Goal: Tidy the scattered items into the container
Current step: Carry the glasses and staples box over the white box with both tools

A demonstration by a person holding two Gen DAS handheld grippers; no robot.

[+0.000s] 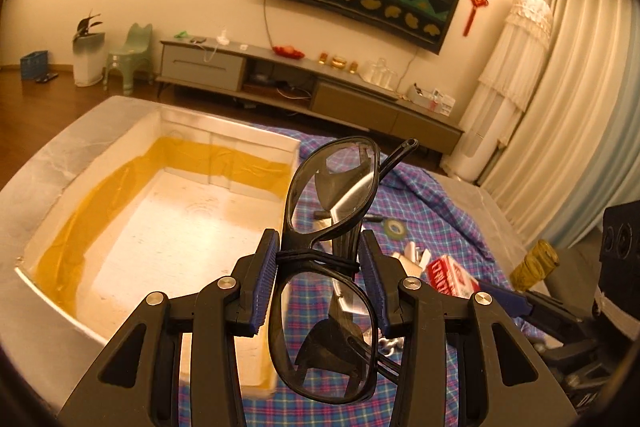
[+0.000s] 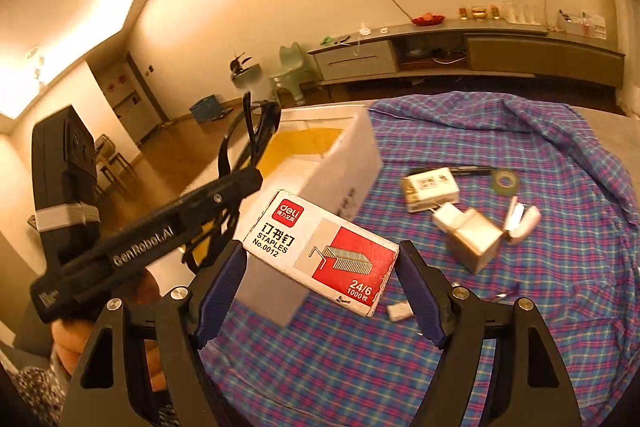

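My left gripper (image 1: 318,263) is shut on a pair of black-framed glasses (image 1: 328,211), pinched at the bridge and held upright, one lens above the pads and one below. It hangs by the right edge of the open white box (image 1: 160,227) with yellow tape inside. My right gripper (image 2: 320,267) is shut on a red and white staples box (image 2: 324,251), lifted above the plaid cloth (image 2: 520,307). In the right wrist view the left gripper (image 2: 240,183) with the glasses (image 2: 256,131) sits to the left, beside the white box (image 2: 340,163).
On the plaid cloth lie a small white carton (image 2: 430,187), a black pen (image 2: 472,169), a tape roll (image 2: 505,181), a white charger block (image 2: 472,239), a white clip-like item (image 2: 522,223) and a small white piece (image 2: 400,311). A TV cabinet (image 1: 312,87) stands along the far wall.
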